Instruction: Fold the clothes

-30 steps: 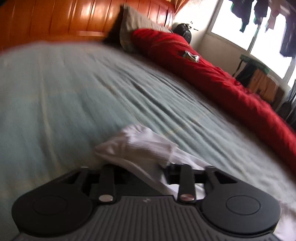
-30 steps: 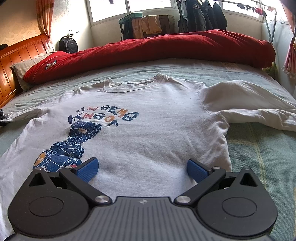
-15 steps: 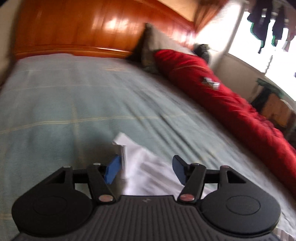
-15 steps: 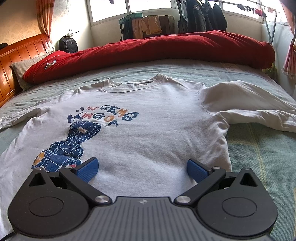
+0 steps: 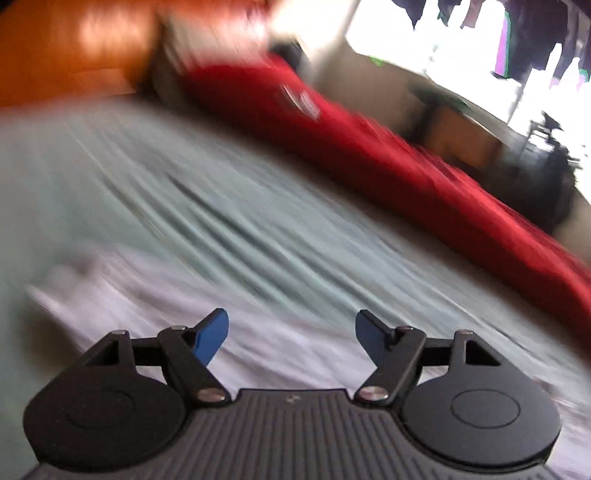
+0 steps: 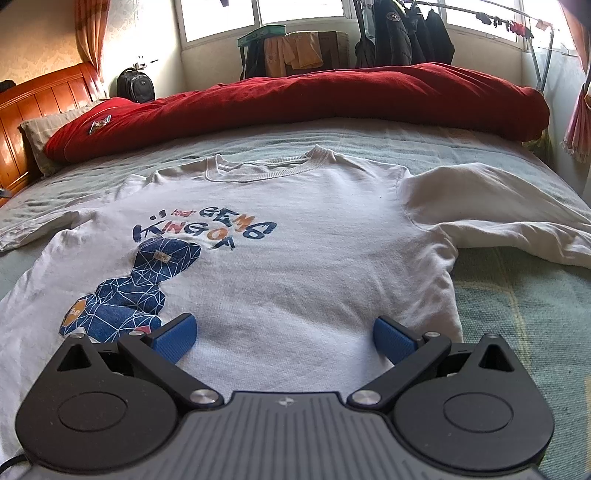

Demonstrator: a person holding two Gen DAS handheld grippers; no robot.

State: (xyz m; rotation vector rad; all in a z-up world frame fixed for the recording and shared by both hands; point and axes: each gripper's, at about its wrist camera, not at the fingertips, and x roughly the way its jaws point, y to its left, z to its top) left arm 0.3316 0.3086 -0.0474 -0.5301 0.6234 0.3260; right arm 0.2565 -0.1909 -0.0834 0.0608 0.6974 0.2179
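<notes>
The left gripper [image 5: 291, 334] is standing with its blue pads well apart and nothing pinched between them; its jaws have just been opening. A second ago they were closed on the cuff of the white sleeve [image 5: 122, 295]; now that sleeve is lying loose on the bed below and to the left of the pads, and the whole left view is smeared by motion. The right gripper [image 6: 284, 334] is hanging wide open over the lower hem of the white sweatshirt [image 6: 295, 258], gripping nothing, and its view is matching the earlier ones.

The sweatshirt is lying face up and spread flat on the pale green bedsheet [image 6: 517, 302], collar pointing away toward the window, its blue and orange print [image 6: 162, 266] showing on the left half. Its right sleeve [image 6: 498, 214] is lying folded across the sheet to the right.

A rolled red blanket [image 6: 314, 99] is running along the far side of the bed, with a small patch [image 6: 99, 124] lying on it. A grey pillow [image 6: 40, 136] is leaning against the orange wooden headboard [image 6: 40, 99] at the left. Behind the bed a black backpack [image 6: 135, 84] is sitting by the wall, dark jackets [image 6: 402, 33] are hanging on a rack before the bright window [image 6: 295, 14], and an orange garment [image 6: 303, 51] is draped over a box.
</notes>
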